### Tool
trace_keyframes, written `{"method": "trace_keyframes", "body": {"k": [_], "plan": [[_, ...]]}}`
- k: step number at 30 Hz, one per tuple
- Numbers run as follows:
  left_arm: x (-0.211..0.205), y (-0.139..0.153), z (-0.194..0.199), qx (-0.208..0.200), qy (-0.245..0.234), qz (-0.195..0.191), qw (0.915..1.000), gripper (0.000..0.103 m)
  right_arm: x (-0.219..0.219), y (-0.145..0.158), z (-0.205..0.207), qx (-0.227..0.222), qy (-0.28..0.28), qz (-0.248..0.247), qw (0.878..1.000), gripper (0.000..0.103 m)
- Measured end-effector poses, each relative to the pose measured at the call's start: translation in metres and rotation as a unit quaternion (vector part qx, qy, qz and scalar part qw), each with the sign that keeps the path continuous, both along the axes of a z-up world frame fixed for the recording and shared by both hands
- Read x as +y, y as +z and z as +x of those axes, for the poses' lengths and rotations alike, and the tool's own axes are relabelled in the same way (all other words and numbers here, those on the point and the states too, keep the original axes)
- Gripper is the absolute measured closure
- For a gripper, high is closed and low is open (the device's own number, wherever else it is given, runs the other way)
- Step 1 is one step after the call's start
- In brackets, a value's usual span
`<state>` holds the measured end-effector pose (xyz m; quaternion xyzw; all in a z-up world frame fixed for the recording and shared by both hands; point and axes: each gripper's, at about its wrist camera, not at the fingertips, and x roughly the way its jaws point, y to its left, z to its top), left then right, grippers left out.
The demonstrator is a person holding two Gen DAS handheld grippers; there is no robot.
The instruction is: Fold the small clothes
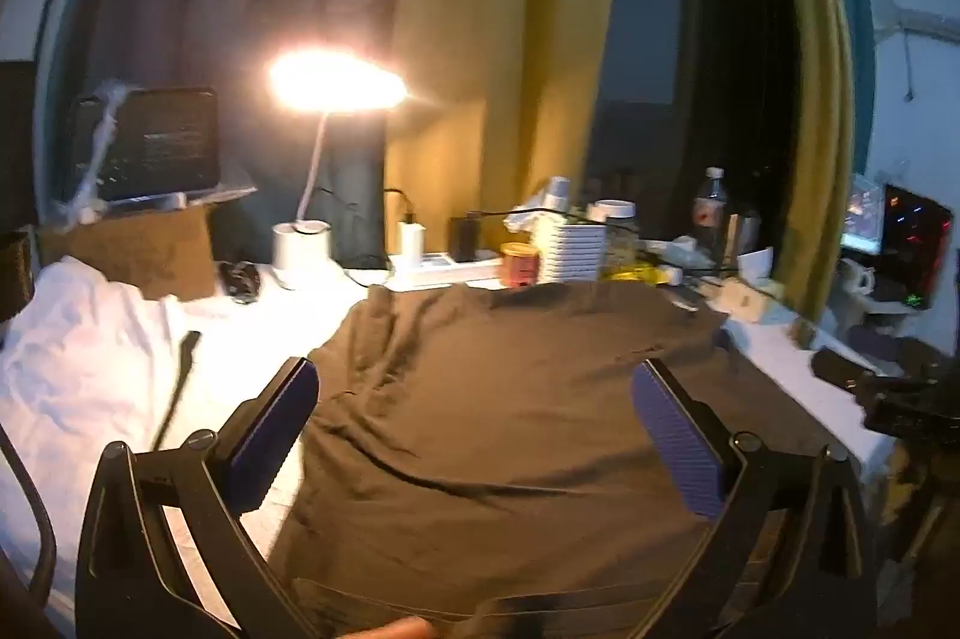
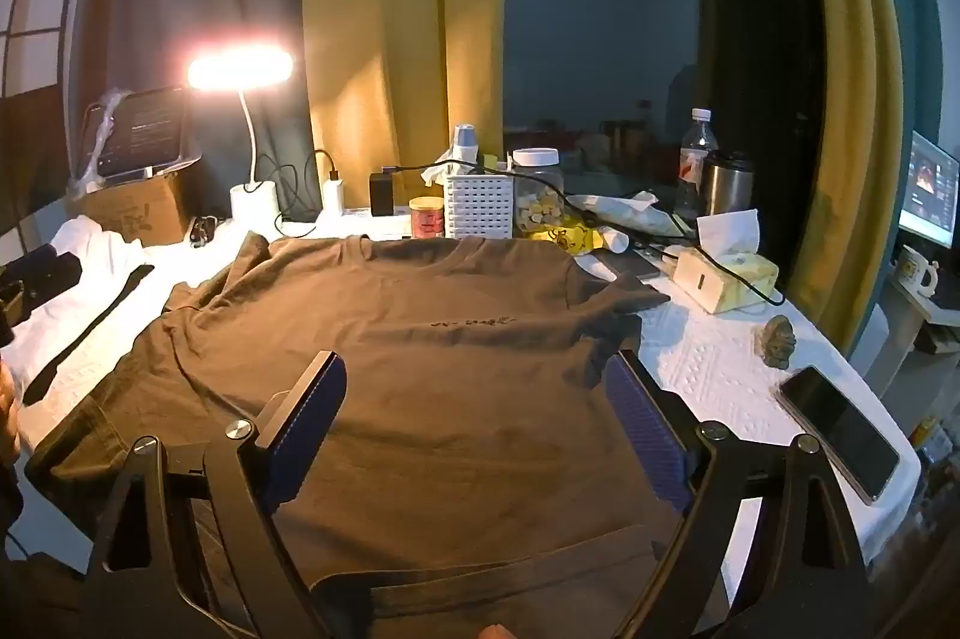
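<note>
hovering over brown t-shirt (image 2: 432, 399) — left gripper (image 1: 474, 435), right gripper (image 2: 477, 417) jaws wide, empty; risk: pinching one layer only, fold skews.

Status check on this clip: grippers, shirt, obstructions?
Left gripper and right gripper open, empty. Brown T-shirt spread flat, unfolded. Phone beside shirt; clutter behind collar.

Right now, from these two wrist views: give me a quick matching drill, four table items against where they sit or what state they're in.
Items:
1. T-shirt
2. Phone
3. Desk lamp
4. Tissue box

States:
A. switched on, back left
B. spread flat mid-table
C. lying flat by the right edge
D. right of the shirt's sleeve, a tissue sticking up

Pairs: 1-B, 2-C, 3-A, 4-D
</note>
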<state>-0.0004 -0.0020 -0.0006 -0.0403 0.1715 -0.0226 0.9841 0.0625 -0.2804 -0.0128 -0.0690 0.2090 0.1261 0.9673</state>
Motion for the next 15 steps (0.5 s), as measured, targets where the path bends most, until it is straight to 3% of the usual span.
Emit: {"method": "trace_keyframes", "body": {"k": [8,10,15], "plan": [[-0.015,0.009,0.016,0.014,-0.010,0.004,0.9998,0.001,-0.001,0.001,-0.002,0.003,0.004,0.002,1.000,0.013],[0.003,0.009,-0.001,-0.003,-0.009,-0.018,0.9998,0.001,-0.001,0.002,-0.001,0.004,-0.001,0.001,1.000,0.013],[0.003,0.011,0.002,0.000,0.005,-0.018,0.9998,0.001,-0.002,0.003,-0.002,0.004,-0.001,0.001,1.000,0.013]]}}
